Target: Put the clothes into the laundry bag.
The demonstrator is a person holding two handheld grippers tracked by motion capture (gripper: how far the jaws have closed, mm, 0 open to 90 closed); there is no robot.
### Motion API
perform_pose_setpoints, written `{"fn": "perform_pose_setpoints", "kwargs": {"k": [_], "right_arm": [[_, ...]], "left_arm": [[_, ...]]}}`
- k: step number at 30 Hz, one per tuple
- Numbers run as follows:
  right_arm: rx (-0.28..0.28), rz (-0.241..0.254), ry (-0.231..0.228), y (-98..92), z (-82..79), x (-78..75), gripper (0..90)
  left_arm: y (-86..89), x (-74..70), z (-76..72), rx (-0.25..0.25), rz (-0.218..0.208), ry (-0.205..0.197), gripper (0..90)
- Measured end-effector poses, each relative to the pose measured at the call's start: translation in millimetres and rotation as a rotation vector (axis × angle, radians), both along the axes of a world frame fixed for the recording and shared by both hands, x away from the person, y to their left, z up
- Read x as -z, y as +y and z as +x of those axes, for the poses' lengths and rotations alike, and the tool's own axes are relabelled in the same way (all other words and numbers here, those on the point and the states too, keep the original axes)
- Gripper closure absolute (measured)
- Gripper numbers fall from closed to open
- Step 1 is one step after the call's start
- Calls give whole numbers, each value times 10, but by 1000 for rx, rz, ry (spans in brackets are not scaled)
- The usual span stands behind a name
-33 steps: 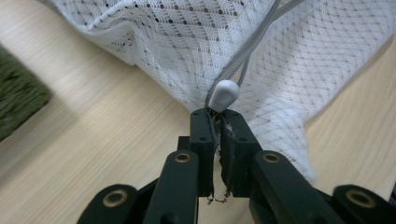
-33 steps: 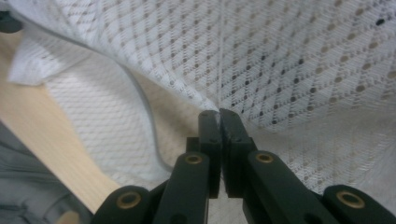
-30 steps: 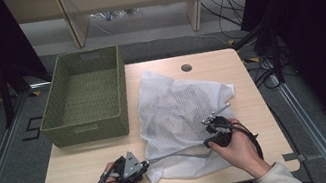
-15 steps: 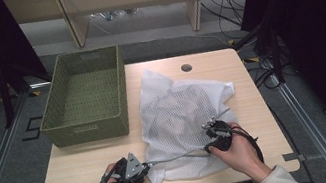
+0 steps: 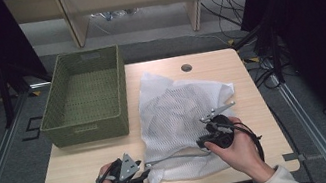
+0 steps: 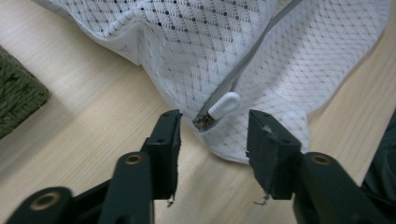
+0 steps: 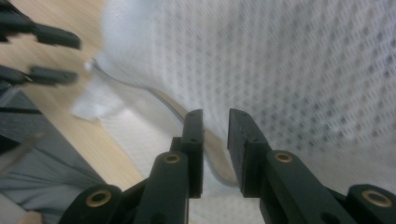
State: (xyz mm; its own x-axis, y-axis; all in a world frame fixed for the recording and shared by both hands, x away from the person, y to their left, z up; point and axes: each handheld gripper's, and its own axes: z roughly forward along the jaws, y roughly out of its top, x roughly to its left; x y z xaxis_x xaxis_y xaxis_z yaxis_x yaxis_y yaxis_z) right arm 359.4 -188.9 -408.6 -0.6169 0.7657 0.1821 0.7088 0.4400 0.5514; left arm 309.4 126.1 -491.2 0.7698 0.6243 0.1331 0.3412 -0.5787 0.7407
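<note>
Two grippers work at the near edge of a pale wooden table. At far left, standing well apart from the hands, is a green woven rectangular basket, touching nothing else. Next comes the left gripper, held low at the table's front edge; its jaws have just been opening and now stand apart. In the left gripper view the small white zipper pull lies between them, free of both pads, at the end of the grey zipper line. That zipper runs across the near part of the white mesh laundry bag, which lies spread flat on the table's middle, its near corner just beside the left gripper. At right, the right gripper hovers over the bag's near edge; its jaws have also just been opening, and a narrow gap shows between them with the zipper line beneath, unpinched.
</note>
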Motion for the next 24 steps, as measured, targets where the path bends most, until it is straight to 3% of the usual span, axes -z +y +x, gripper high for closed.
{"fn": "perform_pose_setpoints", "kwargs": {"k": [4, 5, 7, 11, 12, 13, 14, 16, 17, 18, 20, 22, 24], "right_arm": [[-59, 19, -13, 178, 5, -32, 776], [-52, 18, 29, 263, -5, -34, 778], [-98, 17, 30, 362, 20, -11, 778], [-121, 21, 50, 568, 62, 14, 778], [-125, 22, 56, 598, 65, 12, 778], [-130, 21, 56, 625, 77, 15, 778], [-143, 29, 53, 654, 88, 22, 778], [-149, 34, 60, 688, 104, 27, 778], [-145, 31, 64, 702, 104, 26, 777], [-151, 24, 57, 710, 114, 33, 776], [-163, 22, 44, 704, 127, 47, 775], [-149, 29, 68, 700, 118, 57, 774], [-143, 19, 58, 681, 125, 57, 772]], "left_arm": [[-9, 19, -32, -12, -38, 23, 471], [-11, 23, -39, -15, -43, 27, 459], [-14, 29, -43, -15, -53, 36, 444], [-28, 55, -36, -23, -66, 59, 425], [-28, 56, -30, -22, -60, 44, 419], [-12, 48, 1, -2, -28, 9, 414], [-36, 70, -22, -28, -60, 47, 409], [-44, 68, -18, -35, -48, 31, 399], [-62, 79, -26, -27, -69, 51, 395], [-63, 75, -18, -5, -56, 45, 391], [-75, 80, -18, -8, -57, 38, 383], [-90, 100, -26, -25, -79, 65, 376], [-81, 93, -24, -21, -72, 80, 364]]}}
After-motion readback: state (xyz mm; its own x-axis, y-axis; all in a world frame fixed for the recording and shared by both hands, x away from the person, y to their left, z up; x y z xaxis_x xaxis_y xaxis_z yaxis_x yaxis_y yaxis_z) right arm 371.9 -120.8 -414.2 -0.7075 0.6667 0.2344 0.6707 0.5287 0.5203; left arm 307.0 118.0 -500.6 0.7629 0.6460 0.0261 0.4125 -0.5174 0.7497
